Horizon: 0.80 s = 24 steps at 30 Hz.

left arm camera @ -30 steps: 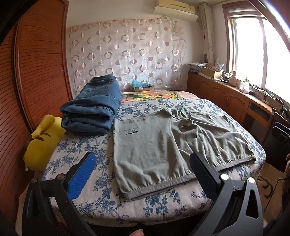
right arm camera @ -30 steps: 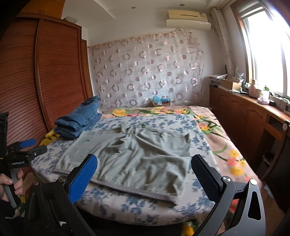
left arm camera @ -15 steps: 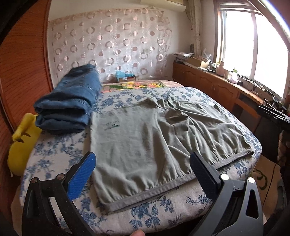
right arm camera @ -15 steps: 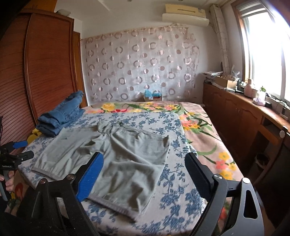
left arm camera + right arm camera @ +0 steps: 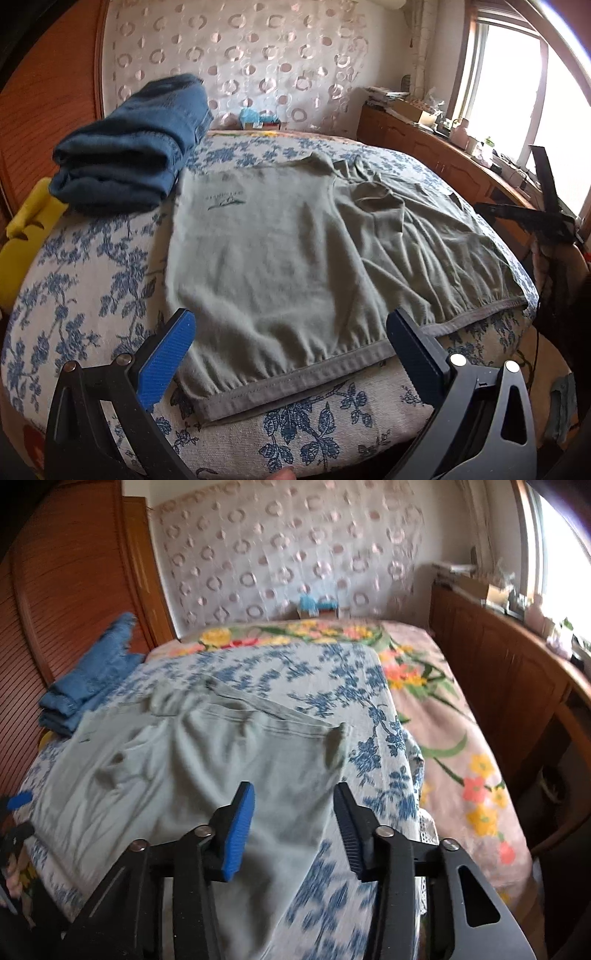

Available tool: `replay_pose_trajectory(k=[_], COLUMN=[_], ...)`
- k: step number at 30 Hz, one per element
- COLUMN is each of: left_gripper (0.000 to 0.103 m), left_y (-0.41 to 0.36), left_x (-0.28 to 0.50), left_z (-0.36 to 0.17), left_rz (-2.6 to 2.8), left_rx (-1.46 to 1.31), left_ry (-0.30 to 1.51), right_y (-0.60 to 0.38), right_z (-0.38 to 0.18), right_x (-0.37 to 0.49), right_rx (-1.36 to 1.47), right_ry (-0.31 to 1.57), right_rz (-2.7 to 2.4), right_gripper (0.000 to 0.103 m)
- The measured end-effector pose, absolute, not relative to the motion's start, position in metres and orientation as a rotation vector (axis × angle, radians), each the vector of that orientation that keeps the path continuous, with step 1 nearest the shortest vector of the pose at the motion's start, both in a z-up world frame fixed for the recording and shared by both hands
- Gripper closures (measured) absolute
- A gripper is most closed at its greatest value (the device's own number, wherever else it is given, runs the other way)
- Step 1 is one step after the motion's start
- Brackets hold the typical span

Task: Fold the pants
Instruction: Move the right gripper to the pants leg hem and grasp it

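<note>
Grey-green shorts point(image 5: 280, 258), spread flat and lightly creased on the floral bedspread point(image 5: 85, 280); elastic waistband along the near edge.

Folded blue jeans point(image 5: 129, 147) stacked at my far left on the blue-floral bedspread point(image 5: 74, 280). Yellow plush toy point(image 5: 26, 236) wedged beside them, against the wooden wardrobe point(image 5: 74, 590). Circle-patterned curtain point(image 5: 258, 66) behind; cluttered wooden sideboard point(image 5: 436, 147) under the window point(image 5: 509, 85).
</note>
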<state>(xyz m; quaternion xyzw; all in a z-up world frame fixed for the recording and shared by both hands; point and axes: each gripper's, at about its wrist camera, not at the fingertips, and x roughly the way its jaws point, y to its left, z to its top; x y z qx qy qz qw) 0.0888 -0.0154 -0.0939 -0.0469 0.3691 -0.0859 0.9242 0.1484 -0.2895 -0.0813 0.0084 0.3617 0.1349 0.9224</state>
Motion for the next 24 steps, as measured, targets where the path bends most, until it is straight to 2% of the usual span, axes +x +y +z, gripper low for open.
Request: replay_pose_trajectory(k=[1,9,12,13,16,20,24], left_gripper=[0.000,0.000,0.000,0.000,0.000,0.000,0.000], left_y=[-0.014,-0.018,-0.018,-0.018,-0.018,-0.020,-0.020], left_x=[0.089,0.088,0.087,0.088,0.089,0.089,0.089], left_z=[-0.095,-0.107,-0.107,-0.106,-0.106,-0.106,-0.106], left_rz=[-0.178,-0.172,-0.169,-0.170,-0.169,-0.162,-0.162], left_rx=[-0.099,-0.068,-0.063,-0.063,-0.062,-0.045,-0.040], left_ry=[0.764,0.783,0.782,0.782,0.781,0.776,0.776], right_y=[-0.290,-0.298,-0.301,-0.302,-0.302,-0.303,-0.308], right_z=[-0.081,-0.082,-0.081,-0.080,-0.079,-0.080,-0.078], right_x=[0.154,0.189,0.197,0.198,0.201,0.201,0.210], right_rx=[0.023,0.056,0.063,0.071,0.099,0.102,0.077], right_ry=[0.754,0.815,0.813,0.815,0.827,0.826,0.790], right_rz=[0.263,0.237,0.209,0.193,0.208,0.245,0.181], right_gripper=[0.072,0.072,0.079,0.086,0.095,0.100,0.101])
